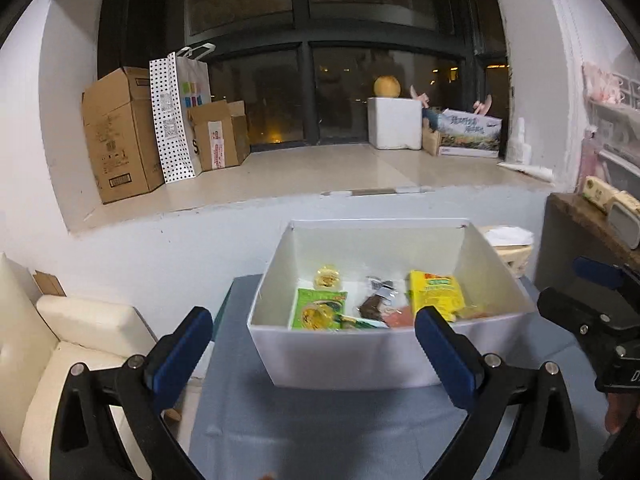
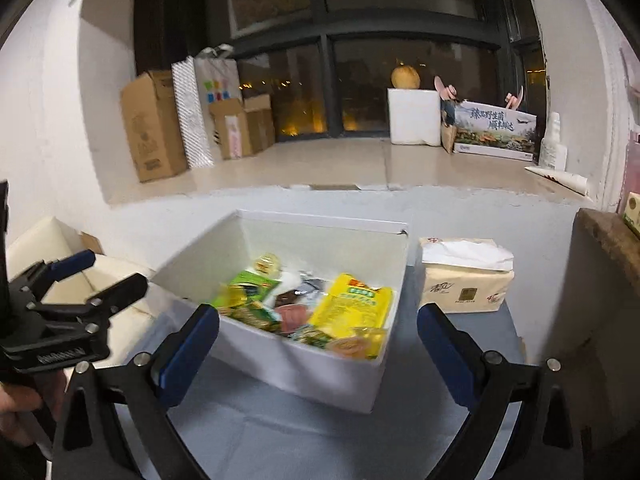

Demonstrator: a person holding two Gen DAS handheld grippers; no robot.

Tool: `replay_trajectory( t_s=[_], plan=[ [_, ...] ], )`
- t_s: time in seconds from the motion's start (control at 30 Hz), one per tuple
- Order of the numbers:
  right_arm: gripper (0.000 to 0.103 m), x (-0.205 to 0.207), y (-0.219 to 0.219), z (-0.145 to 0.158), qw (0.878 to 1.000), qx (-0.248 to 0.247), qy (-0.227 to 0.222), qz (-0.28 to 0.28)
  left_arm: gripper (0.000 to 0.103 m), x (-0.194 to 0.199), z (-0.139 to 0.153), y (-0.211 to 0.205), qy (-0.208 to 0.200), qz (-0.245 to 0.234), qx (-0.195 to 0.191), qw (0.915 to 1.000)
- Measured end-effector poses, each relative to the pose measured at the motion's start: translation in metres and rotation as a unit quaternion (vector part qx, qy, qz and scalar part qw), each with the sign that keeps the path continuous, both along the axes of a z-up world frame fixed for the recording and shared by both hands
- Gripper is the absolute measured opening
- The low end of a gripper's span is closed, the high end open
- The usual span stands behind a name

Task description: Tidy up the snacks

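Snacks sit in the white box (image 1: 360,360) mid-frame.
Left tongs (image 1: 314,352) and right tongs (image 2: 318,354), both wide open, hold nothing.

Both wrist views look forward and slightly down toward the window wall; both share the white box (image 1: 384,354) (image 2: 304,376), close ahead; the right view sits further right.

A home room: cream sofa (image 1: 80,340), window ledge (image 1: 312,172) with cardboard boxes (image 1: 120,132).
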State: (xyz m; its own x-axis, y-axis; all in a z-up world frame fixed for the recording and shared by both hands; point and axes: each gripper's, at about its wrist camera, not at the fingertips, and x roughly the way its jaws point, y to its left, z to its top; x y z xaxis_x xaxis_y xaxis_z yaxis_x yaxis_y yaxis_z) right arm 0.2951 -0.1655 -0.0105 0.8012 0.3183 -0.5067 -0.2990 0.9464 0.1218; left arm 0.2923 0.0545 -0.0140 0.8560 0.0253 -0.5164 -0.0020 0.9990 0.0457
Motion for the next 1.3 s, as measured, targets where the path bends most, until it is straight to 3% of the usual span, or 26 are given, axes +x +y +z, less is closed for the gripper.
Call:
replay_trajectory(
  t_s=[0.27,0.67,0.97,1.3],
  plan=[
    [0.102,-0.078,-0.005,0.022,0.999,-0.001,-0.029,0.021,0.103,-0.08,0.014,-0.005,0.009,0.004,-0.062,0.998],
    [0.102,-0.172,-0.024,0.019,0.999,0.016,-0.016,0.049,0.103,-0.193,0.032,-0.03,-0.001,-0.004,-0.059,0.9982],
    [0.103,-0.213,-0.038,0.027,0.999,0.026,-0.023,0.038,0.103,-0.232,0.032,-0.04,0.003,-0.001,-0.061,0.9981],
    [0.103,-0.225,-0.043,0.026,0.999,0.013,-0.028,0.03,0.103,-0.245,0.035,-0.048,0.0,-0.005,-0.057,0.9983]
  ],
)
